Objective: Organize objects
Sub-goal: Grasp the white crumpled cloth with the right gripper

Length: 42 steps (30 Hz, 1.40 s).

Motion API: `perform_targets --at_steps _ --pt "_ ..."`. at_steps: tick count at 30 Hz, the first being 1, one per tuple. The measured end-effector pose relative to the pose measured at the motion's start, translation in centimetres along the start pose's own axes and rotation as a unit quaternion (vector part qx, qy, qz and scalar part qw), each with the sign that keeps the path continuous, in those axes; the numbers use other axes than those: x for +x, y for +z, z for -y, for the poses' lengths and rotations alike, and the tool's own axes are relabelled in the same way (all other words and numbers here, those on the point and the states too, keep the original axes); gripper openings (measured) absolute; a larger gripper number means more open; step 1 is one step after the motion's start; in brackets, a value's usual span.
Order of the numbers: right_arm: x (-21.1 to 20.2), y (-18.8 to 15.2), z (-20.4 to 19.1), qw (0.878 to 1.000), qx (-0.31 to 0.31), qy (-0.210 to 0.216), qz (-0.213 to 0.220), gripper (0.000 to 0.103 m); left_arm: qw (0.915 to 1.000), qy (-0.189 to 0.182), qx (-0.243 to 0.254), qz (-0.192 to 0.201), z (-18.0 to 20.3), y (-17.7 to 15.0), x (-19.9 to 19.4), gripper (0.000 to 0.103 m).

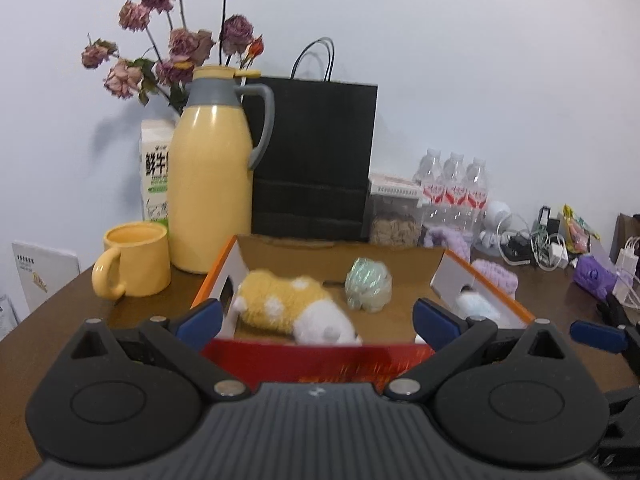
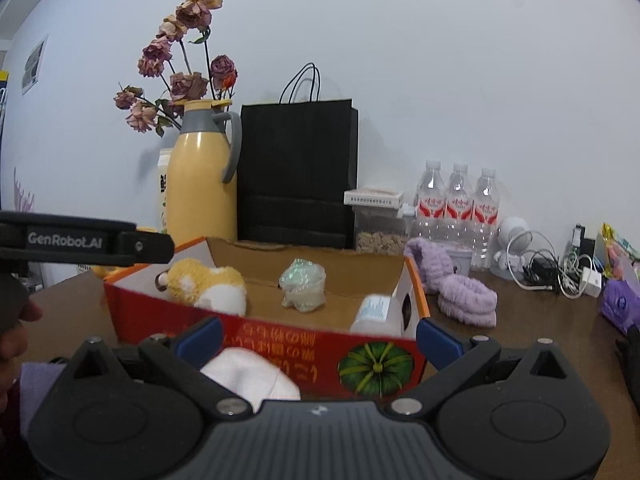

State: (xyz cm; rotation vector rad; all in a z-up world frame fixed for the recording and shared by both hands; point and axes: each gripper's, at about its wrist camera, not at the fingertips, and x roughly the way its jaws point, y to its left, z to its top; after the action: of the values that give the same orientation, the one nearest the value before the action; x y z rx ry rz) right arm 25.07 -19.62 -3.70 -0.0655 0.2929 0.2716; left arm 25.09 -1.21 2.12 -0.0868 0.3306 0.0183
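A: So what's in the cardboard box rn?

B: Open-top tray type, brown inside, orange rim, red front wall w/ a green pumpkin pic in the right wrist view. It sits on the brown bench. Inside: yellow plush toy w/ white spots and a white end, lying at the left side; crinkly pale-green wrapped bundle near the middle toward the back; a white-and-light-blue container in the front right corner.

A: Left hand-held gripper?

B: Blue-tipped fingers spread wide apart, nothing between them, hovering at the box's front wall.

A: Right hand-held gripper?

B: Also apart, in front of the red wall. A white soft item lies low between the fingers, close to the left one; can't tell if it's touching.

A: Around the box?

B: Yellow mug and yellow thermos jug to the left, black paper bag behind, purple fuzzy headbands just right of it, water bottles further back
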Motion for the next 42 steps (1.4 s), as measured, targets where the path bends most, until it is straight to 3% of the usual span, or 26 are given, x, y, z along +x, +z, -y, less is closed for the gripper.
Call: perform_targets --at_steps 13,19,25,29,37,42 --pt "-0.5 -1.8 -1.5 0.999 0.000 0.030 -0.043 0.103 0.9994 0.007 -0.015 -0.031 -2.9 -2.3 -1.3 0.103" --pt "0.8 -1.8 -2.5 0.997 0.026 0.039 -0.066 0.103 0.9989 0.013 -0.028 -0.036 -3.7 -2.4 -1.5 0.103" --pt "3.4 -1.4 -3.0 0.992 0.067 0.023 -0.100 0.103 0.9983 0.013 -0.037 -0.044 -4.2 -2.5 -1.5 0.103" --pt "3.7 -1.7 -3.7 0.992 0.055 0.033 -0.112 0.103 0.9982 0.011 -0.036 -0.046 -4.1 -2.6 -1.5 0.103" --pt "3.0 -1.8 -4.4 0.993 0.040 0.046 -0.102 0.083 0.9977 0.019 -0.038 -0.053 -4.3 -2.8 -1.2 0.103" --pt "2.6 -1.8 -4.5 0.994 0.034 0.043 -0.092 0.080 0.9973 0.022 -0.038 -0.059 -4.5 -3.0 -1.1 0.103"
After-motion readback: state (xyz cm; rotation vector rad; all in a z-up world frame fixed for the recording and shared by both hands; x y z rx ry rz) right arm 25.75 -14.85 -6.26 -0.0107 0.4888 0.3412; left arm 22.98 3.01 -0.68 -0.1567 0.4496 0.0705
